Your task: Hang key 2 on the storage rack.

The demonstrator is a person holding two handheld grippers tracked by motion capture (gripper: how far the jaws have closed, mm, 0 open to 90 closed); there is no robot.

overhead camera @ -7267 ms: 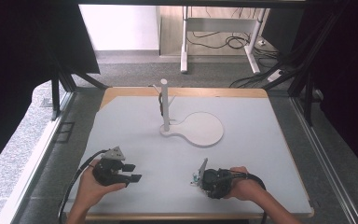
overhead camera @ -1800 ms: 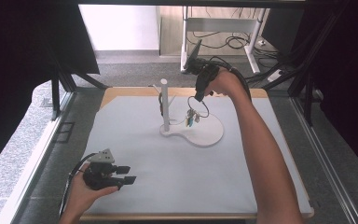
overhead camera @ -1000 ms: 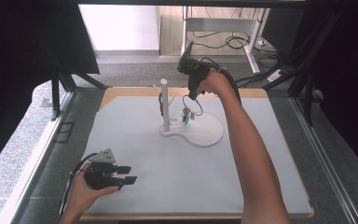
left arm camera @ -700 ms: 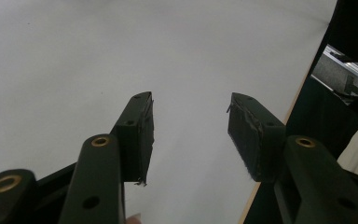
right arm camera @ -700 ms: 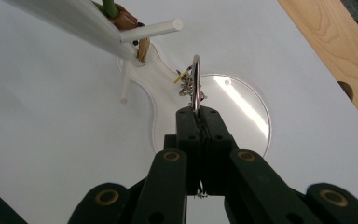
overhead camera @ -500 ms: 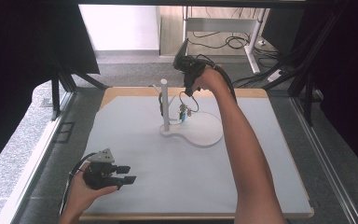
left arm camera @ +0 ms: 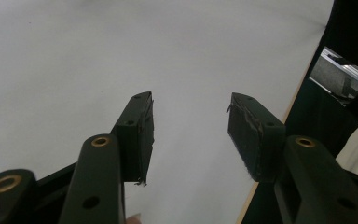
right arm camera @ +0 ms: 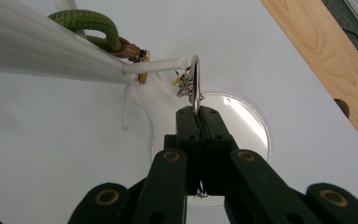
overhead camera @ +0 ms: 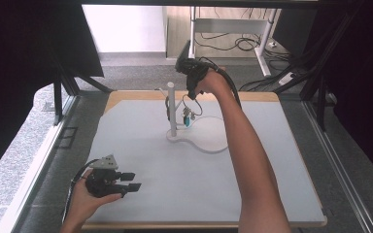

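Observation:
A white stand (overhead camera: 172, 109) with a post and thin pegs rises from a flat round base (overhead camera: 213, 141) at the far middle of the white table. My right gripper (overhead camera: 190, 97) hangs just right of the post, shut on a metal ring (overhead camera: 194, 108) with small charms (overhead camera: 187, 118) dangling below. In the right gripper view the ring (right arm camera: 195, 79) sits at the tip of a clear peg (right arm camera: 154, 66), and a green cord loop (right arm camera: 91, 23) hangs on the post (right arm camera: 42, 46) behind it. My left gripper (overhead camera: 131, 180) rests near the front left, jaws open and empty (left arm camera: 191, 121).
The white mat (overhead camera: 184, 184) covers the table, with a wooden rim (right arm camera: 317, 60) along its far edge. Black frame legs (overhead camera: 58, 97) stand at the left, and cables (overhead camera: 233, 43) lie on the floor beyond the table.
My right gripper with the ring has shifted a little left, closer to the post. The left gripper has stayed where it was.

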